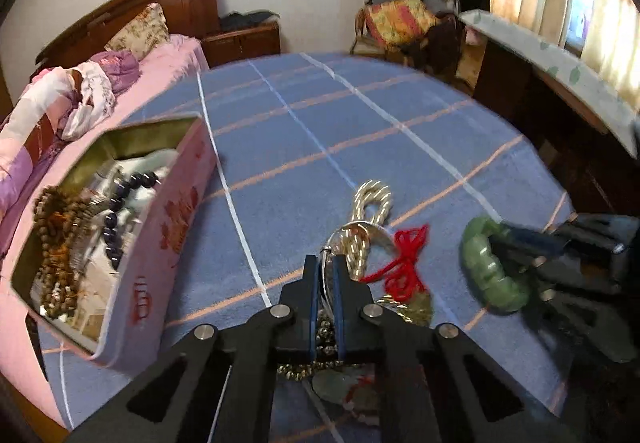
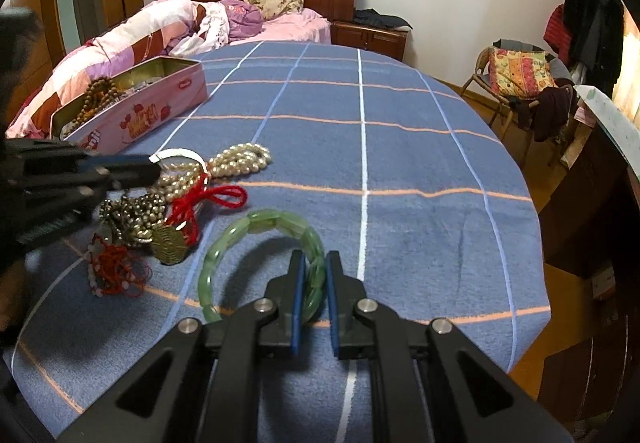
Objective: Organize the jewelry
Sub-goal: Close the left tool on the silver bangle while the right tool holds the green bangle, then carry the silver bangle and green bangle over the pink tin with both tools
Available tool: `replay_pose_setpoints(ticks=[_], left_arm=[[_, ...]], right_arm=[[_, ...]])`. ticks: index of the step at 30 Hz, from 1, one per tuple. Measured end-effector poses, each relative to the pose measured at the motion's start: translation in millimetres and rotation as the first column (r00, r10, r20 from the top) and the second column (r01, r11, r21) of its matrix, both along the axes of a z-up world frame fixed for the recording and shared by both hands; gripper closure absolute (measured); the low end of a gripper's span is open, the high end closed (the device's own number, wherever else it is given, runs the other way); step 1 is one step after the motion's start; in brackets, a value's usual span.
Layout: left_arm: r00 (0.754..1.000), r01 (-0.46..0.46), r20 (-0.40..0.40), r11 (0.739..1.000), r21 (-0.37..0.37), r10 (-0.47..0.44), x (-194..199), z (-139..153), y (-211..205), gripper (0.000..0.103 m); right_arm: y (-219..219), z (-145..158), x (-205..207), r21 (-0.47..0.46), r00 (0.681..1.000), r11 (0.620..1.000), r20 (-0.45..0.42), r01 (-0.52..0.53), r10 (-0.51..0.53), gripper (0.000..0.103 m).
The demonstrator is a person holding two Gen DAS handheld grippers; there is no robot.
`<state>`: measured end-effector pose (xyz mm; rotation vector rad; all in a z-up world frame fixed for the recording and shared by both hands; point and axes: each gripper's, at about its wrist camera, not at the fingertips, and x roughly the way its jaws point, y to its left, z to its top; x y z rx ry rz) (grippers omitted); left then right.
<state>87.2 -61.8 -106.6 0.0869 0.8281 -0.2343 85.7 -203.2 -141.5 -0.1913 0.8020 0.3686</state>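
Nearest the right wrist camera, the right gripper [image 2: 315, 263] is clamped on the green bracelet [image 2: 224, 247], which lies on the blue blanket [image 2: 400, 163]. Just left of it, the left gripper [image 1: 325, 263] is closed on a thin silver bangle [image 2: 176, 155] in the pile of gold beads [image 2: 240, 159] and red cord [image 2: 212, 199]. Farther left stands the pink tin [image 2: 144, 111], holding brown beads [image 1: 56, 227].

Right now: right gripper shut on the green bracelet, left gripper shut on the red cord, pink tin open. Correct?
Not quite. The left gripper is shut on the thin silver bangle, not the red cord; the left wrist view shows it. The rest stands: right gripper shut on green bracelet, pink tin open.
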Motion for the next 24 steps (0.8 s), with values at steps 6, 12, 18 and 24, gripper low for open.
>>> replay_pose_setpoints(ticks=[6, 12, 18, 24], left_arm=[[0.996, 0.022, 0.087, 0.999, -0.032, -0.019, -18.9, 31.6, -1.2, 0.098], [0.991, 0.023, 0.130, 0.996, -0.092, -0.011, -23.3, 53.3, 7.5, 0.098], [0.986, 0.030, 0.167, 0.992, -0.119, -0.010, -26.9, 66.4, 13.4, 0.098], [0.986, 0.039, 0.163, 0.987, -0.158, -0.012, -26.0, 66.3, 20.7, 0.098]], right_arm=[[0.8, 0.2, -0.5, 0.002, 1.000, 1.000, 0.008, 0.001, -0.001, 0.090], [0.2, 0.5, -0.6, 0.004, 1.000, 1.000, 0.012, 0.001, -0.001, 0.090], [0.3, 1.1, 0.1, 0.005, 1.000, 1.000, 0.016, -0.002, 0.002, 0.090], [1.2, 0.5, -0.5, 0.006, 1.000, 1.000, 0.022, -0.008, 0.008, 0.090]])
